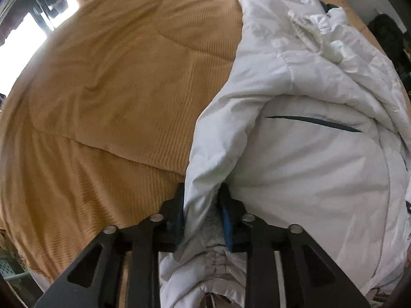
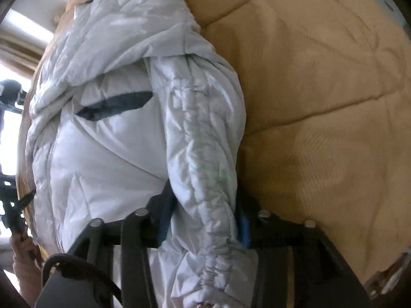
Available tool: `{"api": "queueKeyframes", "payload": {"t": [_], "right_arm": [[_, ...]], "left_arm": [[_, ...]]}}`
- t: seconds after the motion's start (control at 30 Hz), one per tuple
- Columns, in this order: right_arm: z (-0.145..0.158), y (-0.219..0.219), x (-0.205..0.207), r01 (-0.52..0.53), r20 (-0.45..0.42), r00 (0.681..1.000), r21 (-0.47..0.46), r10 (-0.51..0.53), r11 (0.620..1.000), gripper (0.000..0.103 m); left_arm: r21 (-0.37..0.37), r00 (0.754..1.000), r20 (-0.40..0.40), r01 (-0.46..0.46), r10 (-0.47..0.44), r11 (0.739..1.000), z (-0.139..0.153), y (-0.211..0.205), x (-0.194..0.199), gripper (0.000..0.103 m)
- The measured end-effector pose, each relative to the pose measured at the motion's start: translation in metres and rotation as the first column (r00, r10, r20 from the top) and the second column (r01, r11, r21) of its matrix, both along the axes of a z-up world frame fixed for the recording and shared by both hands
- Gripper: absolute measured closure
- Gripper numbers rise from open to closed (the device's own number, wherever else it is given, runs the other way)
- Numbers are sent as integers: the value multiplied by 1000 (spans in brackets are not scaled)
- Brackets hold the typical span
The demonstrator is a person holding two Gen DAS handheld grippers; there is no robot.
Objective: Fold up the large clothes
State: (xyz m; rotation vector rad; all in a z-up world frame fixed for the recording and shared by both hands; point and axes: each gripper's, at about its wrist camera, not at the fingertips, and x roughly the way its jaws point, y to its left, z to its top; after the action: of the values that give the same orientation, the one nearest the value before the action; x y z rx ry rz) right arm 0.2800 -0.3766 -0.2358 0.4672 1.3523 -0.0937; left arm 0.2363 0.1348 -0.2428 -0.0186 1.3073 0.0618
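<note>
A white puffy jacket (image 1: 308, 166) lies front-up on a tan quilted bedspread (image 1: 102, 89), with a dark pocket zip (image 1: 313, 123) showing. My left gripper (image 1: 203, 205) points down at the jacket's edge, shut on the left sleeve (image 1: 226, 133) just above its elastic cuff. In the right wrist view the same jacket (image 2: 102, 154) fills the left half, with its other pocket zip (image 2: 115, 105). My right gripper (image 2: 205, 213) is shut on the right sleeve (image 2: 200, 128) near the gathered cuff, which bulges out past both fingers.
The bedspread (image 2: 321, 102) spreads wide on the outer side of each sleeve. A bright window (image 1: 15, 46) and curtains stand beyond the bed's far edge. A dark object (image 1: 385, 33) sits past the jacket's hood end. A person's hand (image 2: 23, 251) shows at lower left.
</note>
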Motion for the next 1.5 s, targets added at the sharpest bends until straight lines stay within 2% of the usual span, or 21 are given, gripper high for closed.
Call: {"api": "queueKeyframes", "payload": {"t": [0.03, 0.07, 0.1, 0.23, 0.33, 0.43, 0.5, 0.57, 0.6, 0.77, 0.83, 0.97, 1.0, 1.1, 1.23, 1.27, 1.3, 1.33, 1.37, 1.43, 1.5], "right_arm": [[7, 1, -3, 9, 10, 1000, -13, -9, 1000, 47], [15, 3, -7, 5, 18, 1000, -29, -4, 1000, 34], [26, 9, -14, -8, 36, 999, -42, 10, 999, 29], [50, 31, -46, -49, 80, 995, -78, 55, 996, 25], [39, 35, -64, -46, 55, 997, -54, 49, 997, 24], [25, 43, -71, -18, 44, 999, -37, 20, 999, 24], [28, 58, -74, -26, 48, 998, -47, 28, 999, 42], [35, 65, -74, -25, 51, 998, -18, 26, 1000, 74], [38, 65, -74, -19, 58, 998, -10, 20, 1000, 78], [66, 62, -94, 24, 121, 992, 43, -30, 999, 84], [61, 59, -97, 43, 112, 992, 77, -51, 996, 84], [36, 40, -83, 106, 57, 992, 98, -112, 990, 58], [36, 35, -84, 120, 64, 990, 117, -128, 986, 57], [41, 34, -97, 128, 79, 987, 166, -143, 978, 35], [32, 52, -105, 102, 93, 988, 204, -123, 974, 27], [28, 56, -102, 102, 90, 988, 198, -122, 975, 26], [26, 59, -98, 108, 86, 988, 182, -126, 977, 27], [25, 62, -95, 116, 87, 988, 169, -131, 979, 38], [26, 61, -92, 120, 82, 987, 159, -135, 980, 60], [24, 60, -87, 143, 54, 986, 203, -157, 969, 82], [30, 52, -94, 153, 68, 983, 229, -173, 961, 88]], "left_arm": [[30, 1000, 13, 3, -4, 1000, 5, -1, -5, 48], [51, 999, 34, 1, -2, 999, 11, 1, -11, 25], [60, 998, 63, -6, 2, 998, 16, 2, -18, 17], [-28, 996, 73, -49, 51, 998, 17, 12, -37, 17], [-127, 994, 30, -100, 104, 987, 1, 21, -51, 17], [-143, 991, 27, -126, 131, 982, -8, 15, -56, 22], [-166, 993, 15, -113, 117, 980, -6, 11, -56, 49], [-165, 995, 11, -100, 103, 981, -5, 0, -67, 63], [-170, 996, 15, -87, 91, 982, 1, -1, -71, 73], [-192, 997, 30, -67, 75, 979, 15, 6, -89, 76], [-193, 996, 27, -80, 87, 978, 8, 9, -92, 70], [-211, 995, 27, -91, 99, 973, 1, 8, -81, 47], [-220, 996, 27, -82, 90, 972, 2, 9, -83, 39], [-238, 995, 40, -77, 89, 968, 2, 11, -93, 23], [-231, 993, 37, -100, 111, 968, -2, 4, -107, 21], [-204, 994, 41, -93, 104, 974, -2, 0, -107, 22], [-176, 994, 43, -89, 98, 980, -3, -6, -104, 33], [-181, 994, 35, -92, 100, 979, -4, -8, -103, 42], [-197, 995, 25, -95, 102, 976, -5, -9, -103, 56], [-198, 994, 14, -104, 109, 975, -1, -11, -101, 72], [-214, 994, 11, -103, 108, 971, 8, -9, -104, 85]]}}
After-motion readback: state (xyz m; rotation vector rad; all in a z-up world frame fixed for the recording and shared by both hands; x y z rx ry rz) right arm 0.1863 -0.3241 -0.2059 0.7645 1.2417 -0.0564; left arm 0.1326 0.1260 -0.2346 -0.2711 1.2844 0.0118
